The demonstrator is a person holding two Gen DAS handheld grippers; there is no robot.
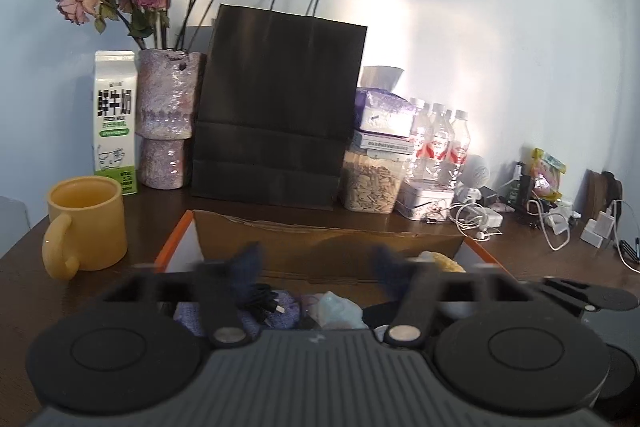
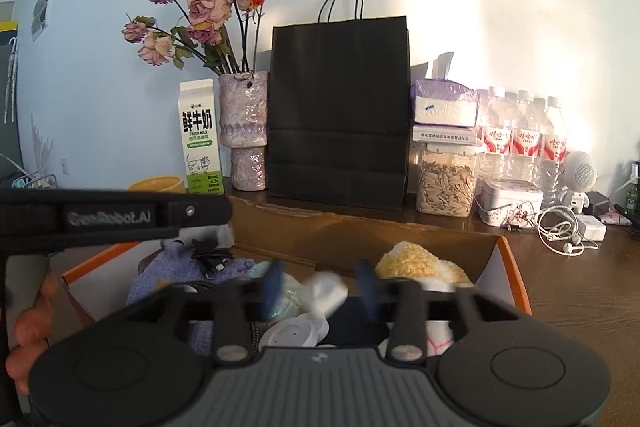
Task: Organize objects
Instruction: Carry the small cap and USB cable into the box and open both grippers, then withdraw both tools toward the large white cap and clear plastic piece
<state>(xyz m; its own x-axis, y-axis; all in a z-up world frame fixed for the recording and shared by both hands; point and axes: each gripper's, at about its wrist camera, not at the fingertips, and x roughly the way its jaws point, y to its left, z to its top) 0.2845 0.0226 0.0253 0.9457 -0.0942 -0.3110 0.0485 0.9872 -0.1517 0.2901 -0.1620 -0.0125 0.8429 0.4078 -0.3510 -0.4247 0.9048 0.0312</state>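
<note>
My left tongs (image 1: pixel 316 259): jaws spread wide with nothing between them, poised over the near edge of the cardboard box (image 1: pixel 332 247).
My right tongs (image 2: pixel 320 285): jaws apart and empty, above the middle of the cardboard box (image 2: pixel 360 235).
Left tongs, seen from the right: a black bar at the left with my hand (image 2: pixel 30 327) gripping its handle.
Box contents: a purple knitted cloth (image 2: pixel 168 275) at the left with a black cable (image 2: pixel 210 253) lying on it, a white crumpled piece (image 2: pixel 330 291) in the middle, a round white gadget (image 2: pixel 290 333) nearest me, a yellow fluffy thing (image 2: pixel 412 259) at the far right.
Box position: on the dark wooden table (image 2: pixel 580 291), just in front of the black paper bag (image 2: pixel 340 115).
Left of the bag: a vase of dried roses (image 1: pixel 166 119), a milk carton (image 1: pixel 114 123), and nearer, a yellow mug (image 1: pixel 86 223).
Right of the bag: a tissue pack (image 2: pixel 444 107) on a jar of seeds (image 2: pixel 446 183), water bottles (image 2: pixel 524 135), a small tin (image 2: pixel 510 201), white earphones and chargers (image 2: pixel 568 227).
</note>
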